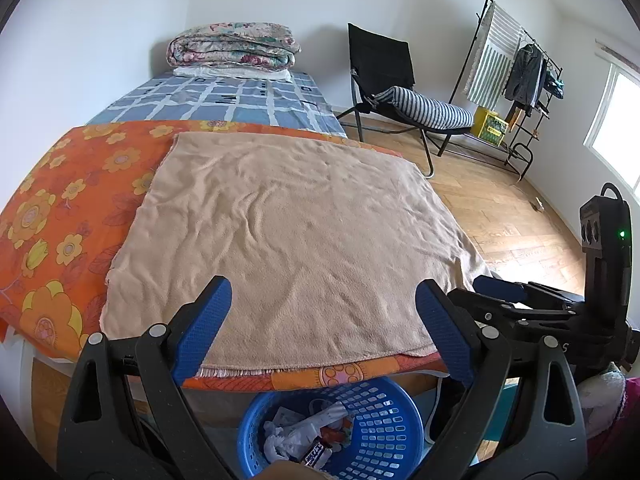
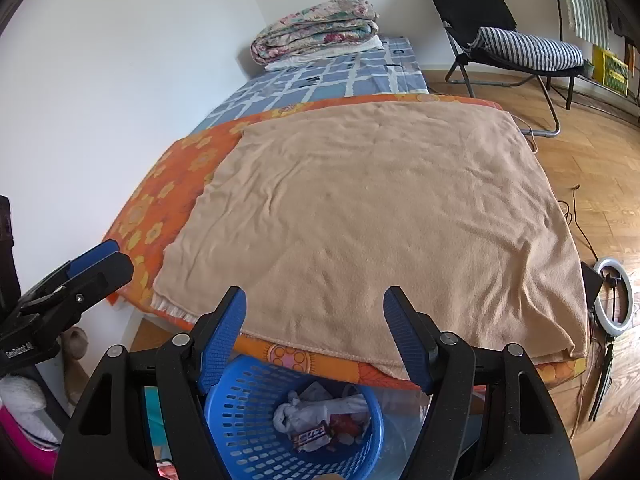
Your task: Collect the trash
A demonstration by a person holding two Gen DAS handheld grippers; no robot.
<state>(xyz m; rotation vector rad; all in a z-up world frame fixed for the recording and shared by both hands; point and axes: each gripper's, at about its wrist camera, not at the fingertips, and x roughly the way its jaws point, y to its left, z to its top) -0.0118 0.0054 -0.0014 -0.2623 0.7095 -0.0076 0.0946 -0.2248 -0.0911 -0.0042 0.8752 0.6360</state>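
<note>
A blue plastic basket stands on the floor below the bed's near edge, holding crumpled white paper and a snack wrapper. It also shows in the right wrist view, with the paper and wrapper inside. My left gripper is open and empty above the basket. My right gripper is open and empty, also above the basket. The right gripper shows at the right of the left wrist view; the left gripper shows at the left of the right wrist view.
A beige towel lies flat on an orange flowered cover over the bed. Folded quilts sit at the far end. A black chair, a clothes rack and a ring light stand on the wood floor to the right.
</note>
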